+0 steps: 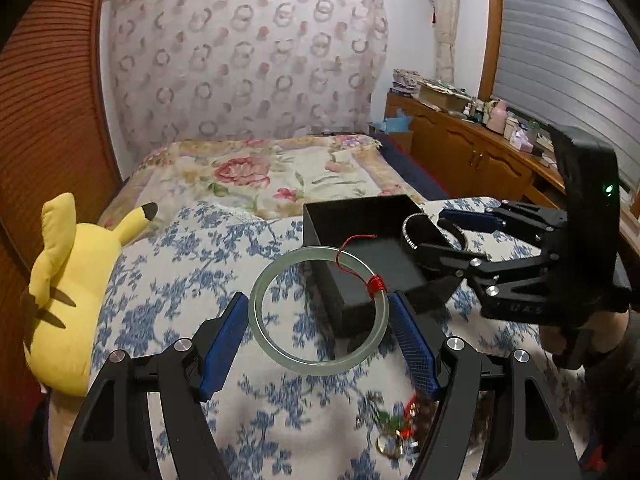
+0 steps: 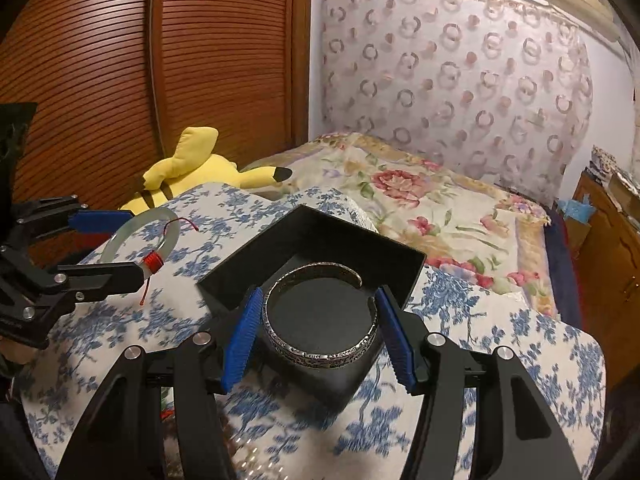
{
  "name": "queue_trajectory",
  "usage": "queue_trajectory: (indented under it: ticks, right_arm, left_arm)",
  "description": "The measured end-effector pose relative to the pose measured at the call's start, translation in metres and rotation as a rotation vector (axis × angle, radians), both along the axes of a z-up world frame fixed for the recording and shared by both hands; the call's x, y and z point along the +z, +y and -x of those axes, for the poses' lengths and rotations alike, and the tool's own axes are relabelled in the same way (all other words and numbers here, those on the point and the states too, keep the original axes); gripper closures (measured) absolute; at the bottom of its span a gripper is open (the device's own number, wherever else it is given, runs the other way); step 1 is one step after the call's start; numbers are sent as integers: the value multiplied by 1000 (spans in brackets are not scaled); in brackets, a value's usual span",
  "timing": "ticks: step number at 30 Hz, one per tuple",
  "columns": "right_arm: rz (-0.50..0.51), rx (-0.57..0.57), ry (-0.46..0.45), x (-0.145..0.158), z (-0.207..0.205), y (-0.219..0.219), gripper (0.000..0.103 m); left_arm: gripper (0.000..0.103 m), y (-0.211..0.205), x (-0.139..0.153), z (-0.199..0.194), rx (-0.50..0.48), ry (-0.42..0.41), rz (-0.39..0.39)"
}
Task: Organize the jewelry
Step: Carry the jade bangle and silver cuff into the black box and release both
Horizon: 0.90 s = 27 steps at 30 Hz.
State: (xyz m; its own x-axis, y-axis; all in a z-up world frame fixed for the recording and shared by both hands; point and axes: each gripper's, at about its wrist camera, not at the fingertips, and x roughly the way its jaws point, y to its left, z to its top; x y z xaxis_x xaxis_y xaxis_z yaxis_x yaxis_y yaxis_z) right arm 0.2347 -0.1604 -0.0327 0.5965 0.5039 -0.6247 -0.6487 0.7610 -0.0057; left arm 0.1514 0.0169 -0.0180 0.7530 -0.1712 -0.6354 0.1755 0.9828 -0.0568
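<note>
My left gripper (image 1: 318,308) is shut on a pale green jade bangle (image 1: 276,346) with red thread wound on it, held above the blue-flowered cloth, just left of an open black box (image 1: 352,216). The bangle also shows in the right wrist view (image 2: 132,226). My right gripper (image 2: 318,308) is shut on a carved silver cuff bracelet (image 2: 320,354) and holds it over the near edge of the black box (image 2: 320,236). In the left wrist view the right gripper (image 1: 440,232) reaches in from the right with the silver cuff (image 1: 410,232).
A yellow Pikachu plush (image 1: 68,300) lies at the left on the bed. More small jewelry (image 1: 396,432) lies on the blue-flowered cloth (image 1: 280,420) near my left gripper. A wooden wardrobe stands at the left; a cluttered wooden sideboard (image 1: 472,148) runs along the right.
</note>
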Motion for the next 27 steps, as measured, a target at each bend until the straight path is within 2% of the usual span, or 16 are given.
queue_trajectory:
  ticks: [4, 7, 13, 20, 27]
  right_arm:
    - [-14, -7, 17, -8, -12, 0, 41]
    - [-43, -4, 16, -6, -13, -6, 30]
    - [-78, -68, -8, 4, -17, -32, 30]
    - [-82, -151, -1, -1, -27, -55, 30]
    - [-96, -162, 1, -3, -28, -59, 30]
  left_arm:
    - [34, -4, 0, -15, 2, 10, -10]
    - [34, -9, 0, -24, 0, 17, -20]
    - [34, -24, -1, -41, -16, 25, -46]
    - [34, -45, -9, -59, -46, 45, -74]
    - [34, -55, -16, -69, -55, 67, -92]
